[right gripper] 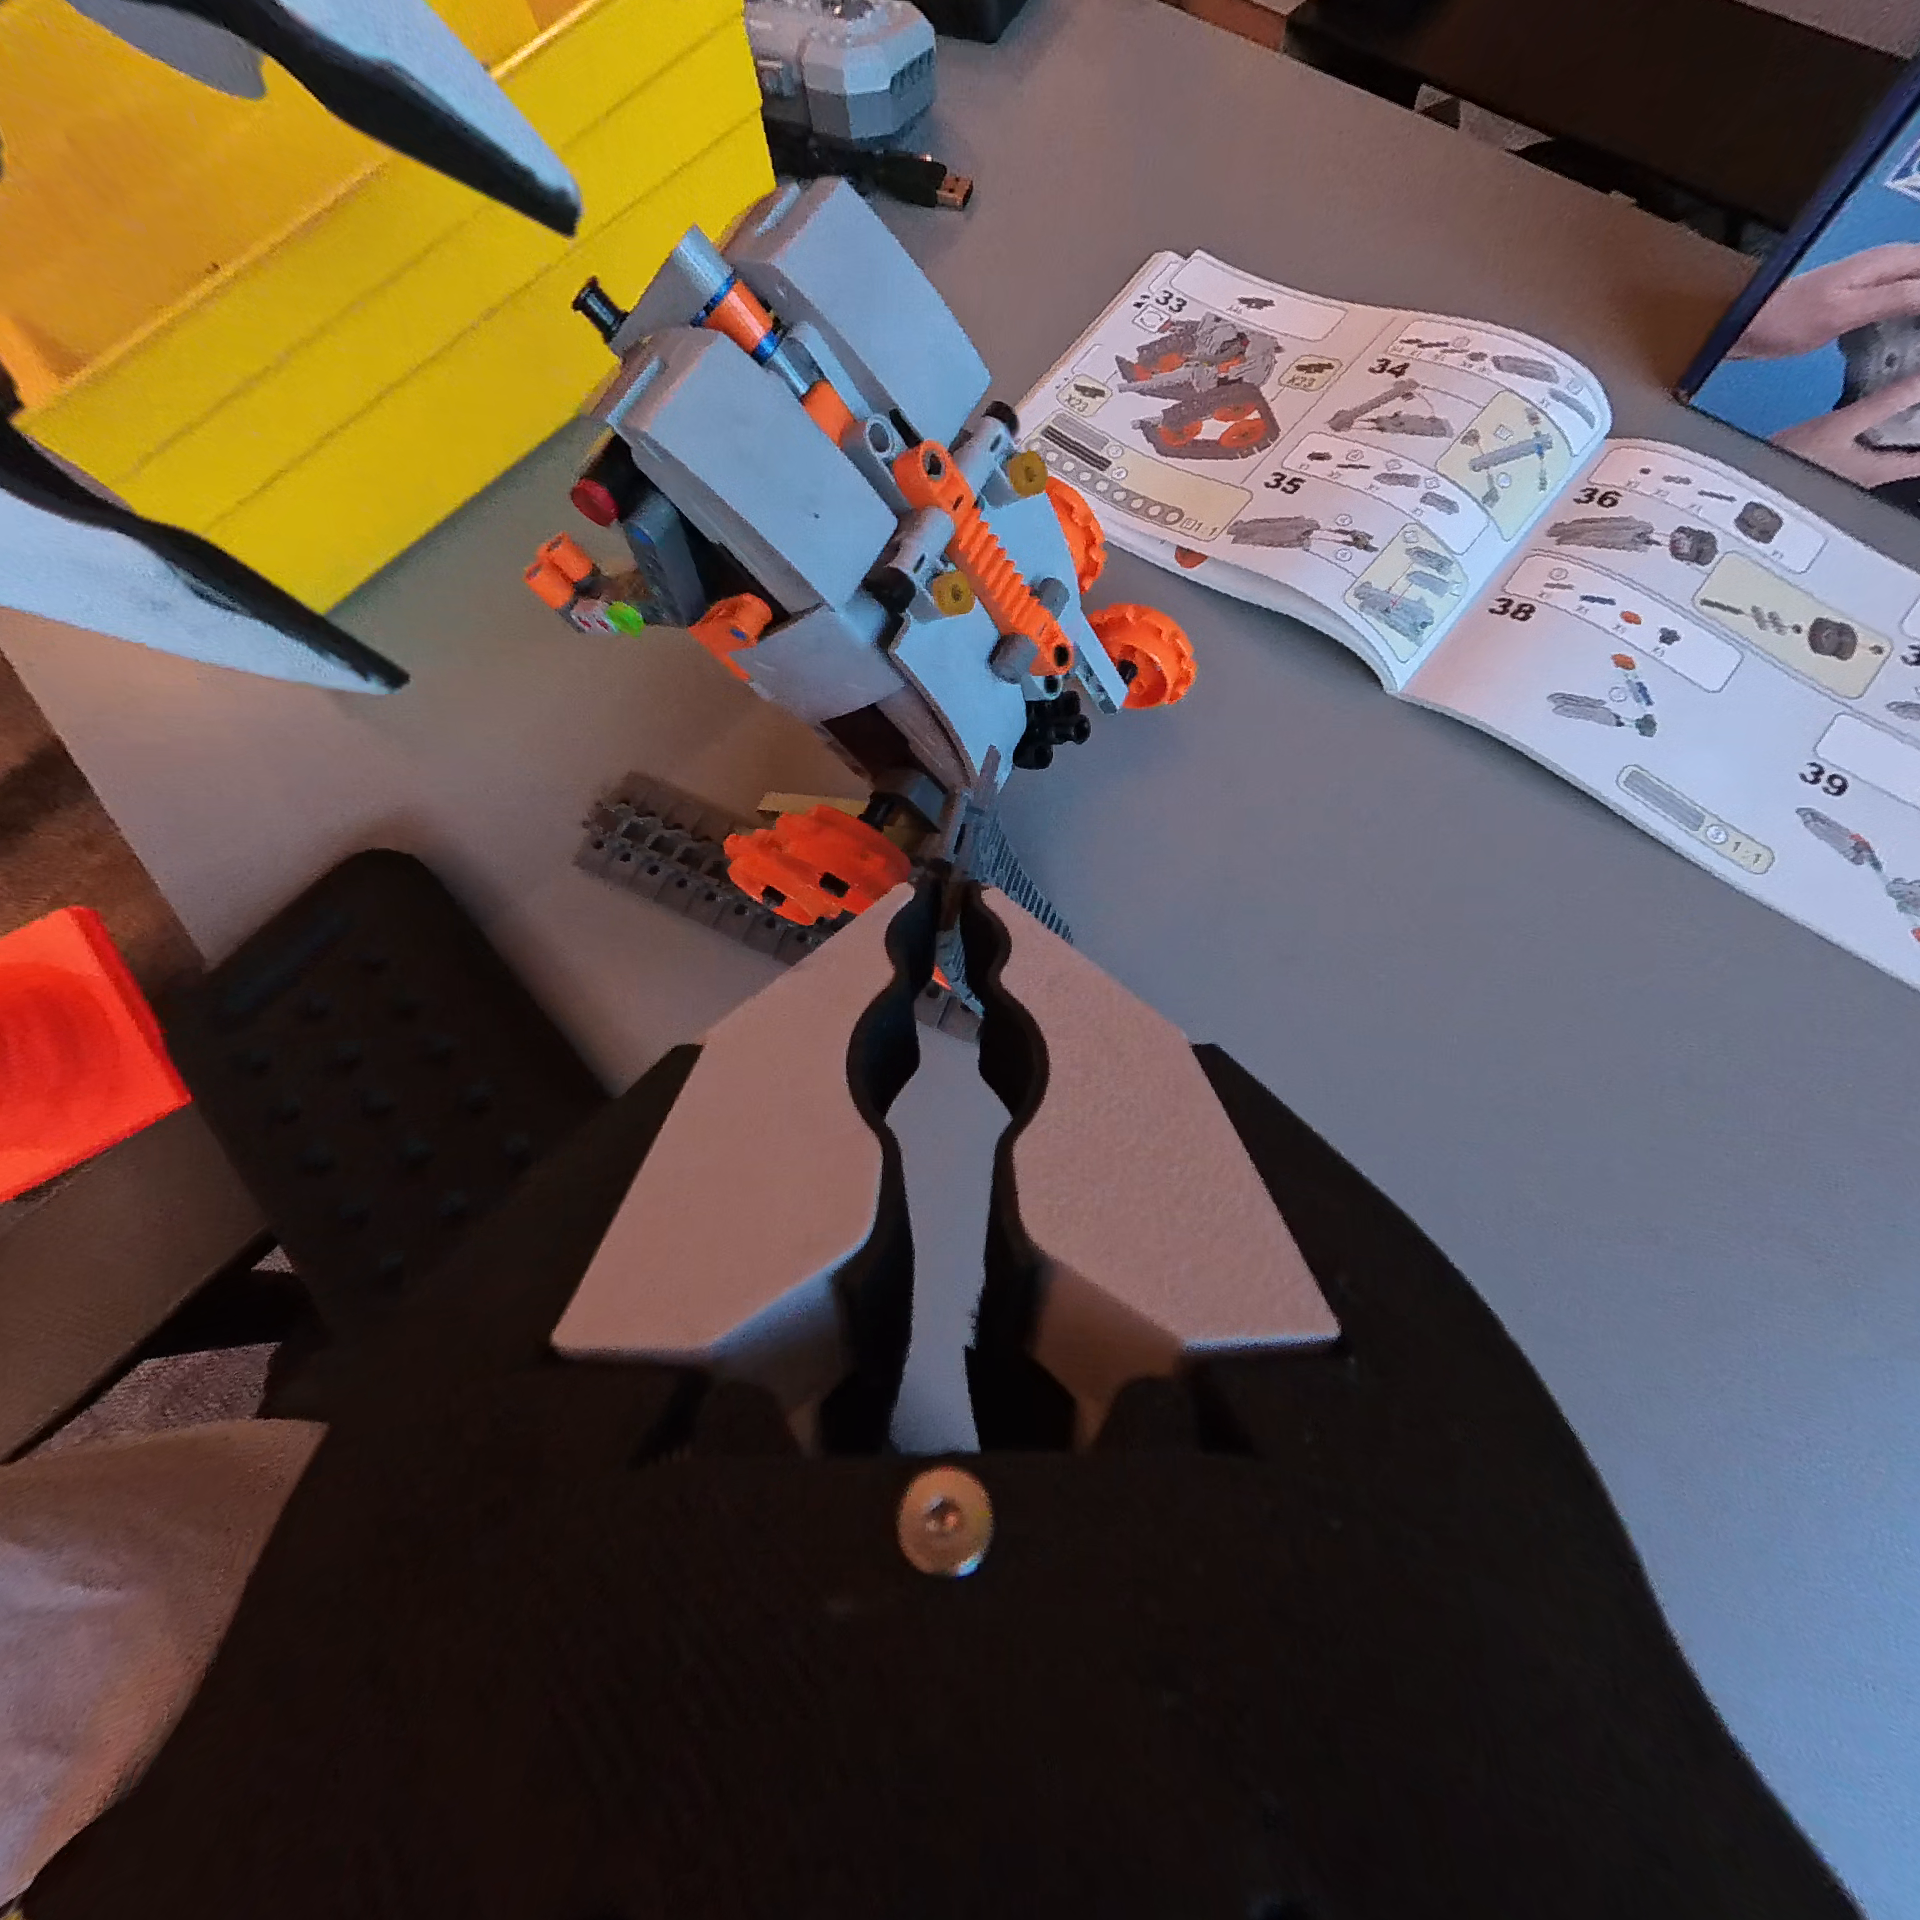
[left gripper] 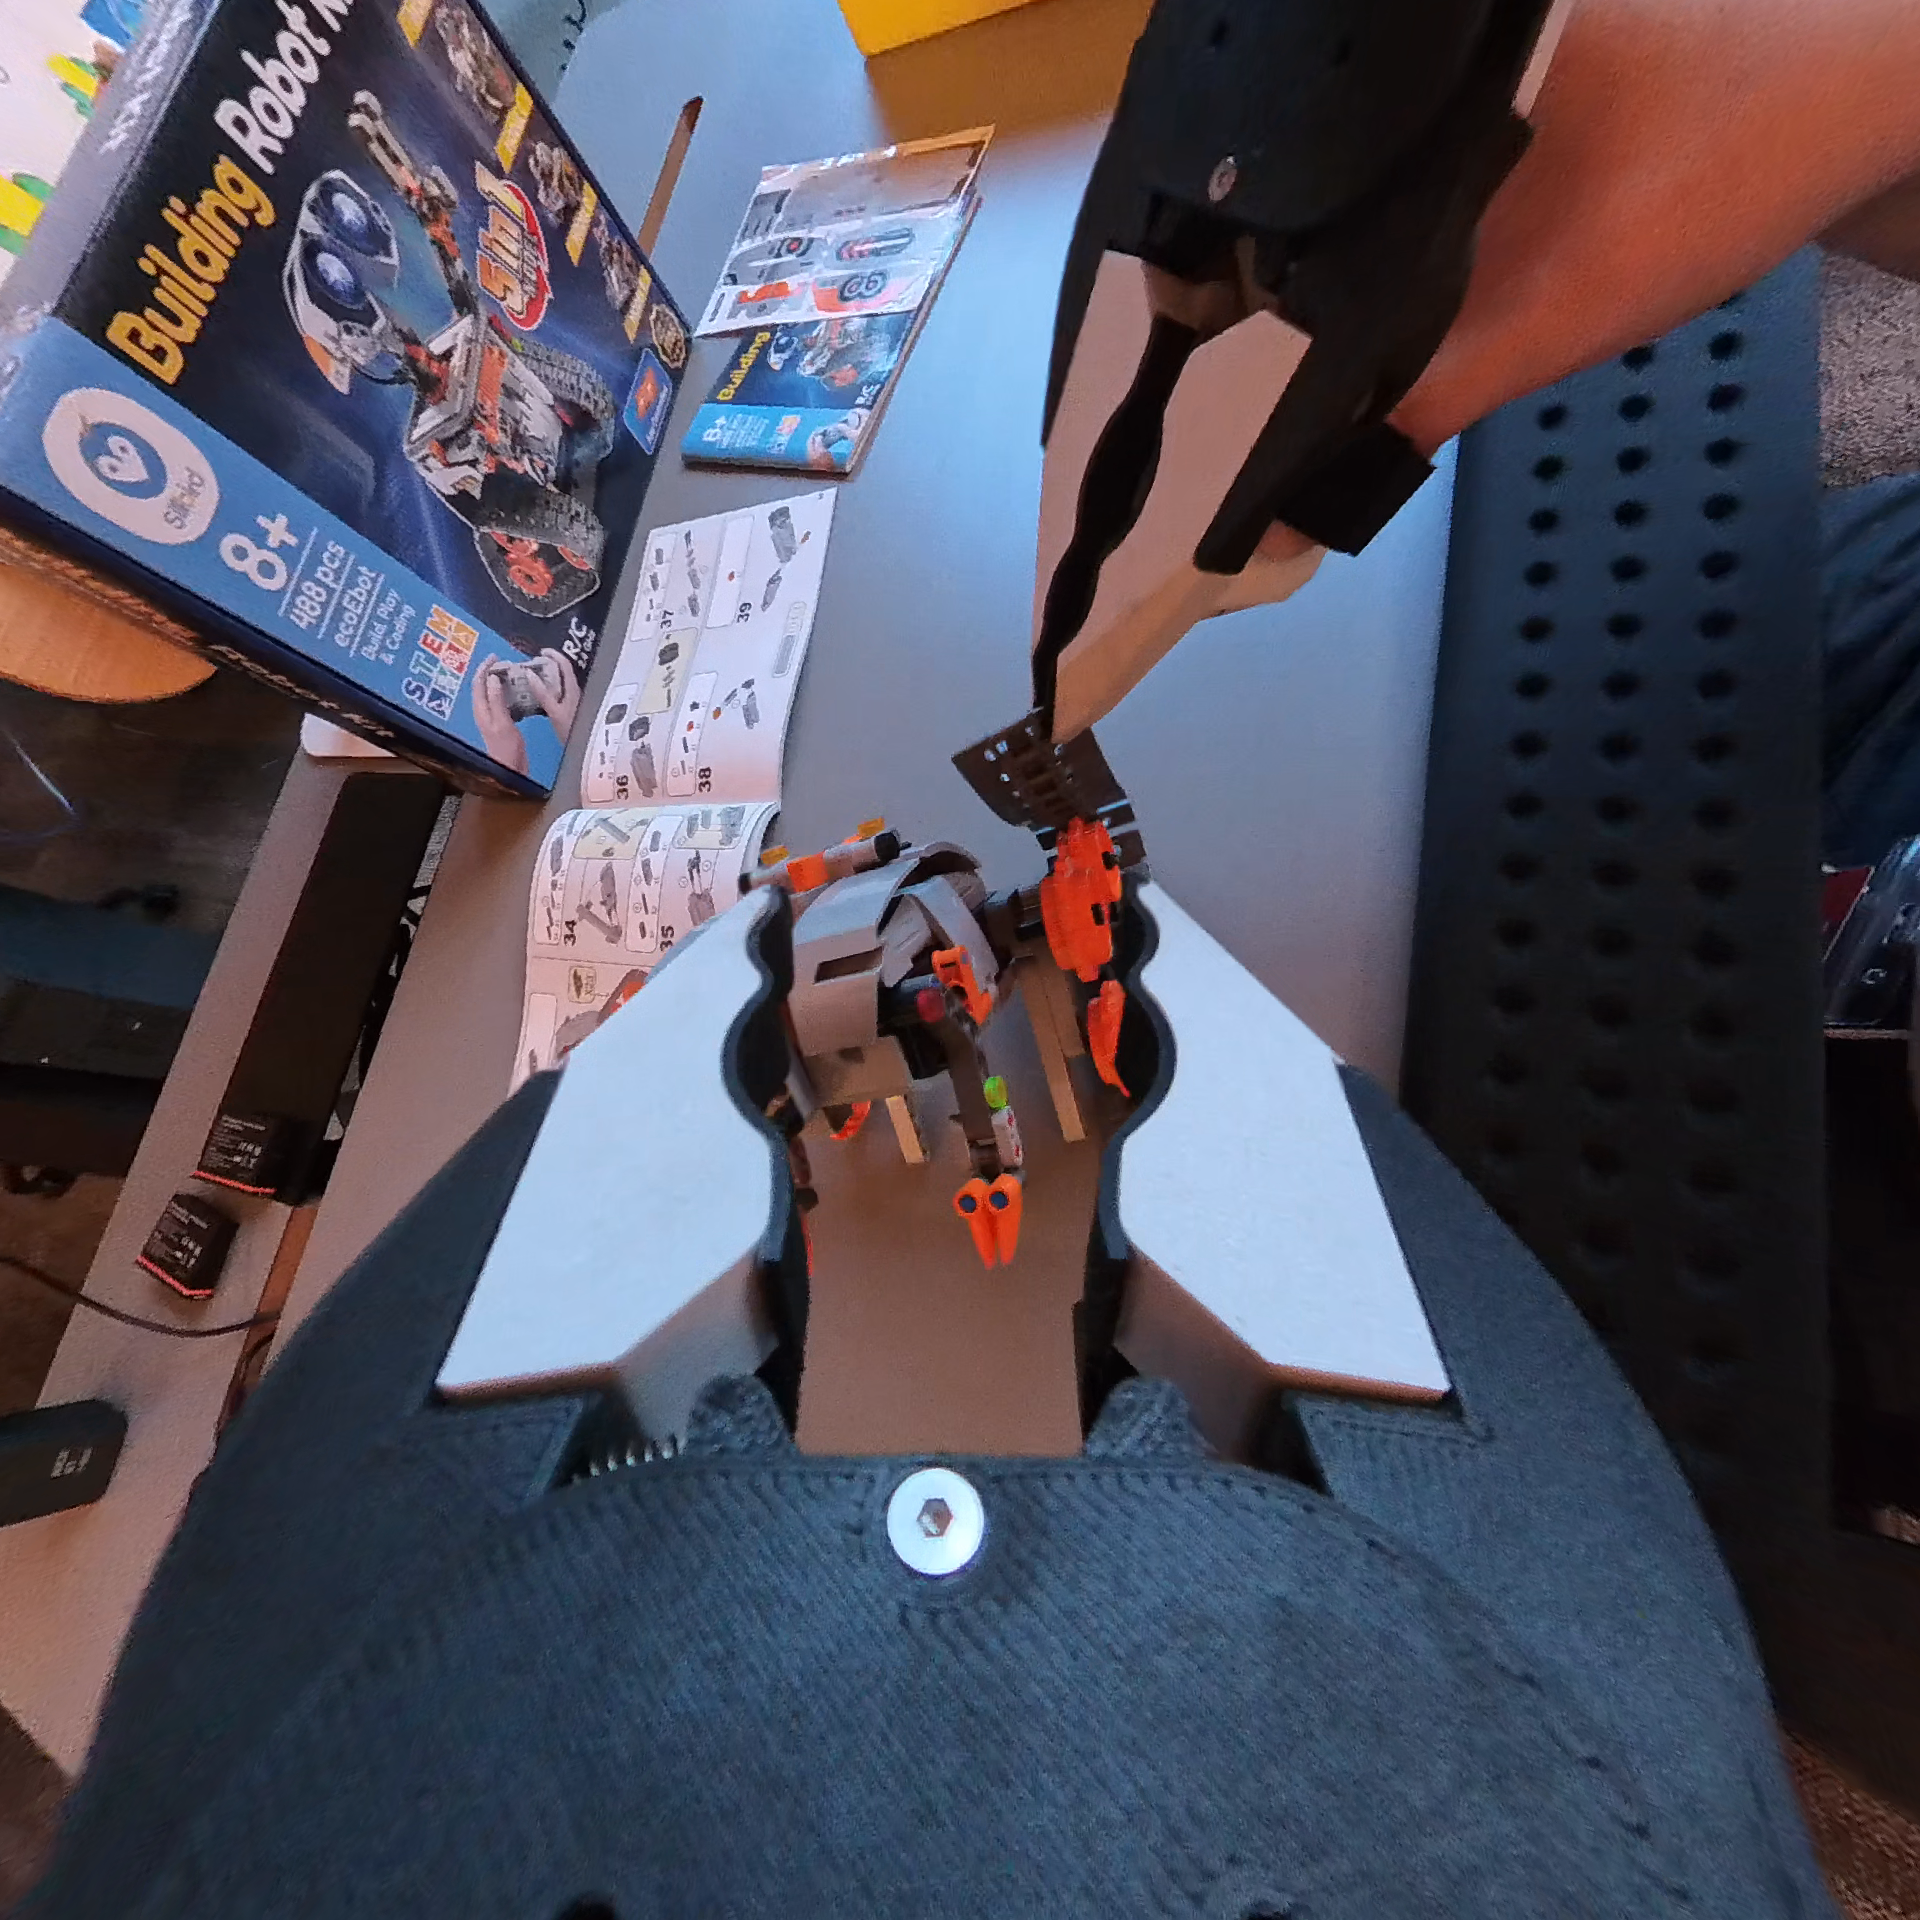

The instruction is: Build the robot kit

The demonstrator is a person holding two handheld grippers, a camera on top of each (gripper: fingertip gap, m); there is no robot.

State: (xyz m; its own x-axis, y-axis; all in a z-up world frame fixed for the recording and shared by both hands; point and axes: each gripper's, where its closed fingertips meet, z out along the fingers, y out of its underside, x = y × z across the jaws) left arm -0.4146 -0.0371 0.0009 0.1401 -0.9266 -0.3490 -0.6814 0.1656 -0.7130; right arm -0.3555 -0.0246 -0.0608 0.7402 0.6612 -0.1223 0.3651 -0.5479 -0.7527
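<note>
Grey tabletop (left gripper: 935, 582) carries a grey-and-orange brick robot model (right gripper: 821, 520), tilted. Its ribbed track strip (right gripper: 977, 862) runs toward the right gripper (right gripper: 940, 904), whose jaws pinch the strip's end. The left gripper (left gripper: 945, 914), jaws wide, flanks the model's body without clear contact. An open instruction booklet (right gripper: 1507, 582) lies beside it, a yellow bin (right gripper: 364, 312) behind.

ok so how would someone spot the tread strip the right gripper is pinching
On the grey table, find the grey-and-orange toy robot beside the open instruction booklet. The tread strip trails from its base by an orange wheel; the right gripper pinches it.
</note>
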